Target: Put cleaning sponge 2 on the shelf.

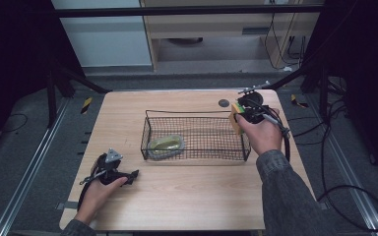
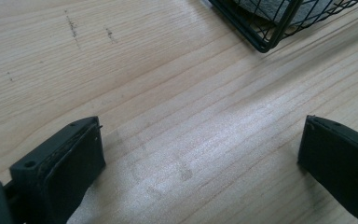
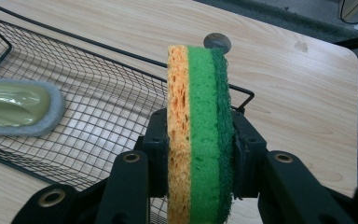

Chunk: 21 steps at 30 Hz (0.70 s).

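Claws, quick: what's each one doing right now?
Left claw: open, nothing between its jaws, above bare table.
Right claw: closed on the sponge, by the wire basket.

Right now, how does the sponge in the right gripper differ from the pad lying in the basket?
The sponge stands on edge, clamped in the right gripper at the wire basket's right end; the pad lies flat on the basket floor at its left end. The sponge has orange, green and dark green layers; the pad is grey with an olive, glossy top. Both look like cleaning items.
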Each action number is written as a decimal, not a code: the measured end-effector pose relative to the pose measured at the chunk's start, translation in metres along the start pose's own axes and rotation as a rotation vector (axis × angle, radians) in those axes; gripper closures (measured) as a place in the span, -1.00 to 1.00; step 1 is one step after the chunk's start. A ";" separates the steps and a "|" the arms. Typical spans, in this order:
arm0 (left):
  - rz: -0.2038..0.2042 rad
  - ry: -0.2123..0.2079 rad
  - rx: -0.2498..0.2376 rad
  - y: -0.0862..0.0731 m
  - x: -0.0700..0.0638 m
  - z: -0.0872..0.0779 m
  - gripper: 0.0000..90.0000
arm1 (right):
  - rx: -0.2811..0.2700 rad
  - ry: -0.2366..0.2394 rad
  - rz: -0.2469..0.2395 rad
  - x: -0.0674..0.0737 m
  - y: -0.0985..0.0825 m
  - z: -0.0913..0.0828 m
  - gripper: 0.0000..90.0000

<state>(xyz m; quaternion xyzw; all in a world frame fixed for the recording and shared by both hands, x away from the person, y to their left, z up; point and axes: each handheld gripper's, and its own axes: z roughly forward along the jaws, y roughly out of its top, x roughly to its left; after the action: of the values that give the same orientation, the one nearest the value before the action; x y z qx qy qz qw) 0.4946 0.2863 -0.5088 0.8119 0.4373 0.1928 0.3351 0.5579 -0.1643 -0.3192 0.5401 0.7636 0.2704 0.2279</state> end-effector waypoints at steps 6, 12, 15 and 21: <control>0.002 -0.001 0.002 0.000 0.000 0.000 -1.00 | 0.005 -0.009 0.012 -0.003 -0.001 0.006 0.44; 0.002 0.000 0.000 0.000 0.000 0.000 -1.00 | 0.018 -0.014 0.021 -0.004 -0.004 0.014 0.44; 0.002 0.000 0.000 0.000 0.000 0.000 -1.00 | 0.018 -0.017 0.034 -0.005 -0.005 0.018 0.44; 0.002 0.000 0.000 0.001 0.000 0.001 -1.00 | 0.033 -0.011 0.037 -0.005 -0.008 0.025 0.44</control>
<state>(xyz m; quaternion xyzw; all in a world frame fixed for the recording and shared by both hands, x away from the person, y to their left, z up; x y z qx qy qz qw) 0.4956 0.2861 -0.5087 0.8123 0.4366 0.1932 0.3351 0.5695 -0.1667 -0.3428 0.5594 0.7565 0.2591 0.2182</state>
